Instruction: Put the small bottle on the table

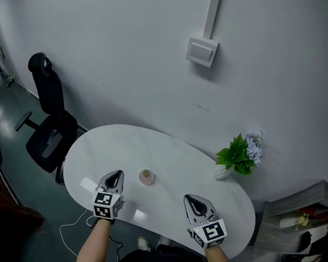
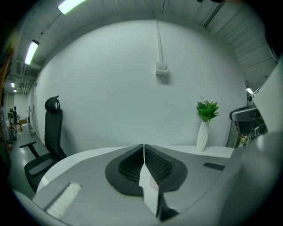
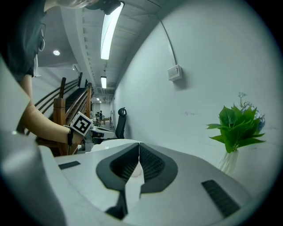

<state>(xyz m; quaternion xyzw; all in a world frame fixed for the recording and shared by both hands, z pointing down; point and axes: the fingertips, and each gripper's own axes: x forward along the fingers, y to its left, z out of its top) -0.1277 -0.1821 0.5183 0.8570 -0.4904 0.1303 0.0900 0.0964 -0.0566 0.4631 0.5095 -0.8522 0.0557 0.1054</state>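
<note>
The small bottle [image 1: 147, 177] stands upright on the white worktop [image 1: 171, 150], near both tongs but touching neither, so the placing looks done. The left tongs [image 1: 116, 175] and the right tongs [image 1: 190, 200] are each closed tight on nothing, likely because no grip is needed now.

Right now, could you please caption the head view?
Small bottle stands on white table between shut left gripper and shut right gripper.

Glossy smooth table [image 1: 125, 145]; left tongs [image 1: 118, 174] and right tongs [image 1: 190, 198] matt grey plastic
</note>
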